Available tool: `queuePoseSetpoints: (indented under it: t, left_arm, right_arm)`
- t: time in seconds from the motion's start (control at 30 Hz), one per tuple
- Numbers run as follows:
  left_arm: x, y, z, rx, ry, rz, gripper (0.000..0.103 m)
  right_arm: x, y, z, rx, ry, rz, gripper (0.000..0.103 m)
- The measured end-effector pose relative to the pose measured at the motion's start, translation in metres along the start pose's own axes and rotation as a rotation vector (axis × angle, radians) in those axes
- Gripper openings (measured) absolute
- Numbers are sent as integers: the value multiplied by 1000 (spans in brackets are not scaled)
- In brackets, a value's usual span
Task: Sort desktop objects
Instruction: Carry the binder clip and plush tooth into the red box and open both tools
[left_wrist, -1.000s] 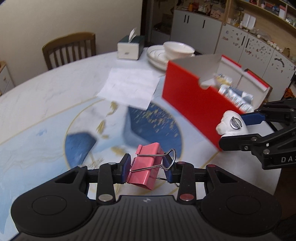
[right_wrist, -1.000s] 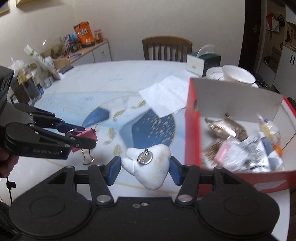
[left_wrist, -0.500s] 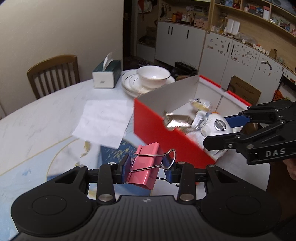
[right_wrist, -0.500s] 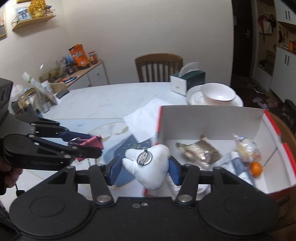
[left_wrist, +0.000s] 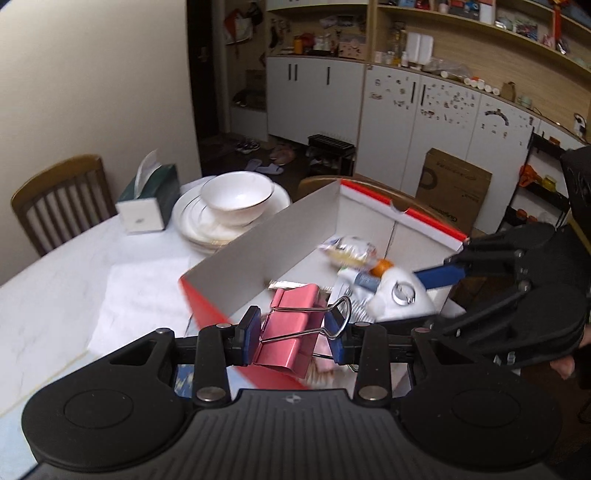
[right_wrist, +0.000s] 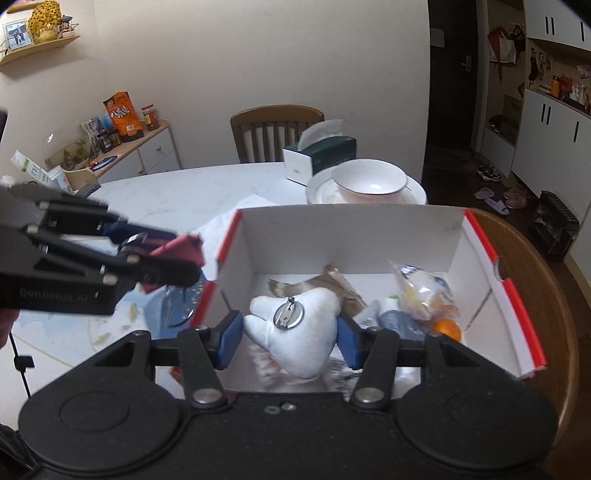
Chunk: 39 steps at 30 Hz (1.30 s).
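Pink binder clip (left_wrist: 291, 328) sits clamped between the blue pads of the left gripper (left_wrist: 293, 330), held above the near-left corner of the red-and-white box (right_wrist: 369, 229). Right gripper (right_wrist: 290, 334) grips a white tooth-shaped plush (right_wrist: 295, 339) with a metal pin on it, over the box's interior, where snack packets (right_wrist: 424, 291) and a small orange (right_wrist: 447, 328) lie. Beyond the box on the table (right_wrist: 177, 192) stand a bowl (right_wrist: 371, 182) on plates and a tissue box (right_wrist: 319, 157).
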<state>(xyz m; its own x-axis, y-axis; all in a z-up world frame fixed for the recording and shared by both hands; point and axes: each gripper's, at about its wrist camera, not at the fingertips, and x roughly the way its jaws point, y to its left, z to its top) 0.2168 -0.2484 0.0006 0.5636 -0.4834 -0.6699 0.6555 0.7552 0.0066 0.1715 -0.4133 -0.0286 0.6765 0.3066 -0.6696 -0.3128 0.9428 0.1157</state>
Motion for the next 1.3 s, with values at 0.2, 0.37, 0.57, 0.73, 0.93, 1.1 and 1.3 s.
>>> queuePoseSetpoints:
  t: [0.2,0.37,0.57,0.73,0.93,1.1,1.3]
  left_arm:
    - [29,-11,19,31,22,-9,36]
    - [53,-15,27,80,37,4,36]
    - [83,-8,31,75,88,17,36]
    - [107,-5,32,89,147,20,36]
    - [128,-7,30,100,207,21,36]
    - [143,-7,24,108,261,18,36]
    - [147,-1,23,68,277,-2,37]
  right_arm:
    - [4,-17,-6,8,16,-1,53]
    - [10,-24,-8,8,25,2,53]
    - [25,-28,-11,8,60,0,53]
    - [38,-24,-13,-31,96,5,53]
    - [50,-25,-14,-52,134,11,53]
    - [54,-28,-15,-49,144,10,54]
    - [57,-33,-14,-38,146,6,56]
